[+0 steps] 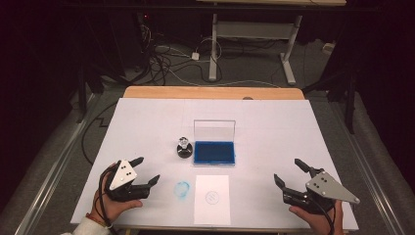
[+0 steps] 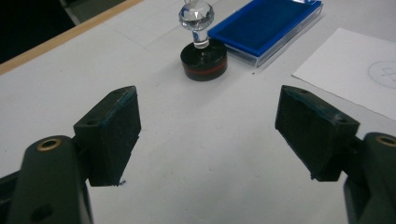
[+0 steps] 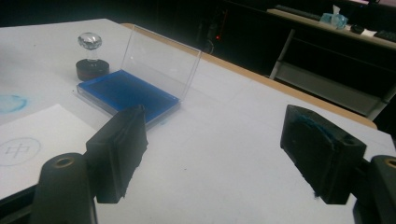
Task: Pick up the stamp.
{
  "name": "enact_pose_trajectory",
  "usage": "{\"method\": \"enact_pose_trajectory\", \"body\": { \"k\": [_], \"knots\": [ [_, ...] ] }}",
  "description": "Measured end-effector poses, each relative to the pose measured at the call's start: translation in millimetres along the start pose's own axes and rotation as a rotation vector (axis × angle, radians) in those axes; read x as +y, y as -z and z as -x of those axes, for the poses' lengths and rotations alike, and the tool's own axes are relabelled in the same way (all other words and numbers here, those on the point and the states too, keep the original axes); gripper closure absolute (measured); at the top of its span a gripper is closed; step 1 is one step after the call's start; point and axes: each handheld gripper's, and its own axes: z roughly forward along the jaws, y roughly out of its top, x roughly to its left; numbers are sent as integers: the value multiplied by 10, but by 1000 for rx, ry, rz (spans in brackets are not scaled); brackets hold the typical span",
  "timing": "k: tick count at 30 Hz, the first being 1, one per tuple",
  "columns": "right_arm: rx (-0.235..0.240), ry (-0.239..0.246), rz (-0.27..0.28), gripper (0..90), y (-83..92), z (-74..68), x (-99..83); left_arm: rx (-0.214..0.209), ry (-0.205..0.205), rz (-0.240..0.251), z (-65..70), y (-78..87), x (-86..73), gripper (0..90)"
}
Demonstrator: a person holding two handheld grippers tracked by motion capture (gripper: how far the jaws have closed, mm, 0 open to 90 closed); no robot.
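Standing at the table edge, I note both grippers idle and apart from the work; the left gripper (image 1: 146, 170) rests near the front left with its jaws spread wide and nothing between them; the right gripper (image 1: 288, 172) sits at the front right, jaws equally wide, also empty.

The stamp (image 1: 184, 147) stands upright on its base, crystal knob up, just left of the ink pad (image 1: 214, 152); the pad's clear lid (image 1: 214, 131) is propped open behind the blue ink.

The paper sheet (image 1: 212, 198) lies in front of the pad and already carries a round blue imprint (image 1: 212, 197); a blue smear (image 1: 182, 190) marks the table cover (image 1: 274, 132) beside it.

Judgement: the stamping looks done, stamp set down; possibly left is closing the lid; otherwise a further imprint.
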Motion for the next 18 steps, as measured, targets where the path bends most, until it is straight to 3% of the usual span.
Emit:
{"method": "enact_pose_trajectory", "body": {
  "k": [5,8,9,15,16,17,18],
  "knots": [
    [-3,22,-14,230,-17,3,-17,2,11,-15,-20,-43,-14,217],
    [-5,38,-24,229,-41,-16,-22,-1,-16,-28,-12,-49,-4,217],
    [0,40,-30,229,-50,-18,-21,3,-43,-51,-14,-59,-2,217],
    [2,63,-45,232,-69,-52,-35,-18,-16,-69,-28,-95,6,216],
    [4,62,-46,232,-69,-52,-37,-15,-21,-82,-27,-109,23,216],
    [4,60,-49,234,-77,-54,-34,-24,-66,-104,-70,-105,62,216],
    [5,65,-48,234,-80,-53,-33,-24,-66,-104,-70,-105,62,216]
  ]
}}
